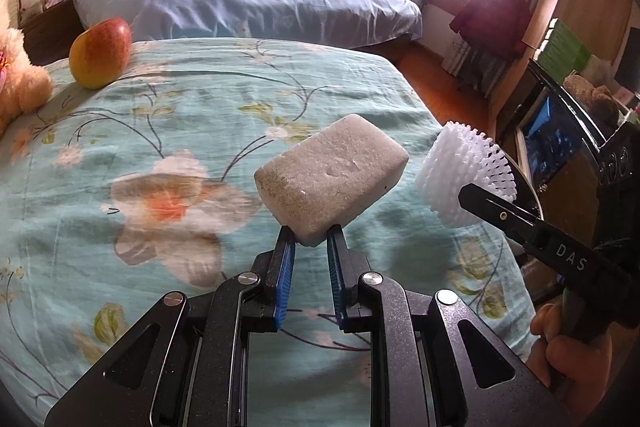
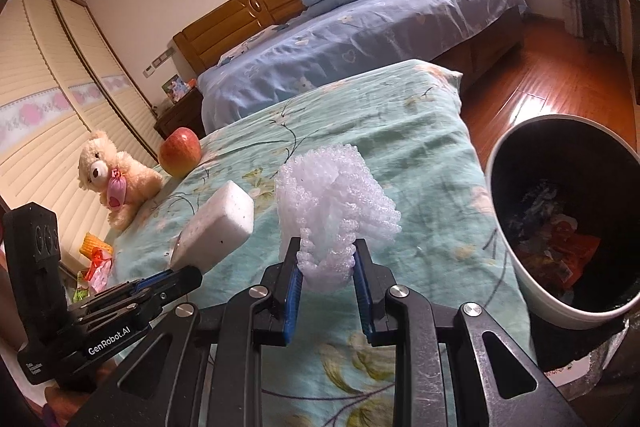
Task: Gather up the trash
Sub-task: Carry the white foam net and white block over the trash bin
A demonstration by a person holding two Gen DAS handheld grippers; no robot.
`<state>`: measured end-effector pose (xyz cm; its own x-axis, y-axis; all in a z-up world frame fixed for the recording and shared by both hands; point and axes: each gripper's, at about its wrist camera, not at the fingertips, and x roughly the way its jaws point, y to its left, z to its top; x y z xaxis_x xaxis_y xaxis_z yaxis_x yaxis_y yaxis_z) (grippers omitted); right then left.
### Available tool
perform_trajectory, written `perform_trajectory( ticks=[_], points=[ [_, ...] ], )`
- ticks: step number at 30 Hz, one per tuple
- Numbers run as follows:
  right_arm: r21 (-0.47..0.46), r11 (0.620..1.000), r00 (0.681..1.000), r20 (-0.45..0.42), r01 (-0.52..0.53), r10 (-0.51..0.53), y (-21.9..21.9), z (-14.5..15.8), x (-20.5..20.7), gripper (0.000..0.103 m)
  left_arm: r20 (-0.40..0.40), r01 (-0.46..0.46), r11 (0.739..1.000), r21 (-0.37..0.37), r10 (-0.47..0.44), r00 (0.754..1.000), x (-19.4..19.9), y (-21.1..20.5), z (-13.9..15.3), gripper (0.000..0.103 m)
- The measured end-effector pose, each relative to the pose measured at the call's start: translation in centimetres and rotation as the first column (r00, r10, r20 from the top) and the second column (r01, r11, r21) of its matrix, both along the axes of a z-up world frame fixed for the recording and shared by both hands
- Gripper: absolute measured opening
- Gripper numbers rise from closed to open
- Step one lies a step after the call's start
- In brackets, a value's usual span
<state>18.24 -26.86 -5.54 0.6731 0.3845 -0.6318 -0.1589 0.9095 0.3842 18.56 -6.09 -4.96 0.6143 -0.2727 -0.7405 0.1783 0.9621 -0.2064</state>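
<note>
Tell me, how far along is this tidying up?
Partly done, it seems. The bin beside the bed already holds wrappers. In hand: the left gripper clamps a white foam block, and the right gripper clamps a white foam net; neither is over the bin yet. Left: drop both in. The apple and teddy bear remain on the bed, likely not trash.

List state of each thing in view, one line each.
left gripper: shut on foam block, lifted above the bedspread
foam block: held by its lower corner, tilted
right gripper: shut on foam fruit net
foam fruit net: held, crumpled, in the air
trash bin: upright, open, trash inside
apple: whole, resting on the bedspread
teddy bear: sitting upright by the apple
</note>
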Motion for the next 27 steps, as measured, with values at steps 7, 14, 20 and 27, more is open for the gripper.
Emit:
perform_trajectory(
  ticks=[7,14,20,27],
  points=[
    [-0.002,1.0,1.0,0.008,0.015,-0.015,-1.0,0.3,-0.6,0.024,0.006,0.028,1.0,0.006,-0.028,1.0,-0.3,-1.6,0.3,0.016],
    [0.0,0.999,0.999,0.013,0.034,-0.034,-2.1,0.5,-1.2,0.024,0.01,0.057,0.998,0.011,-0.057,0.998,-0.5,-3.1,0.6,0.016],
    [0.002,0.999,0.998,0.021,0.055,-0.055,-3.2,0.7,-1.7,0.024,0.018,0.082,0.996,0.017,-0.082,0.996,-0.5,-4.5,0.9,0.016],
    [0.005,0.996,0.996,0.023,0.085,-0.085,-4.7,0.8,-2.1,0.024,0.022,0.115,0.993,0.022,-0.115,0.993,-0.4,-6.2,1.2,0.016]
  ],
)
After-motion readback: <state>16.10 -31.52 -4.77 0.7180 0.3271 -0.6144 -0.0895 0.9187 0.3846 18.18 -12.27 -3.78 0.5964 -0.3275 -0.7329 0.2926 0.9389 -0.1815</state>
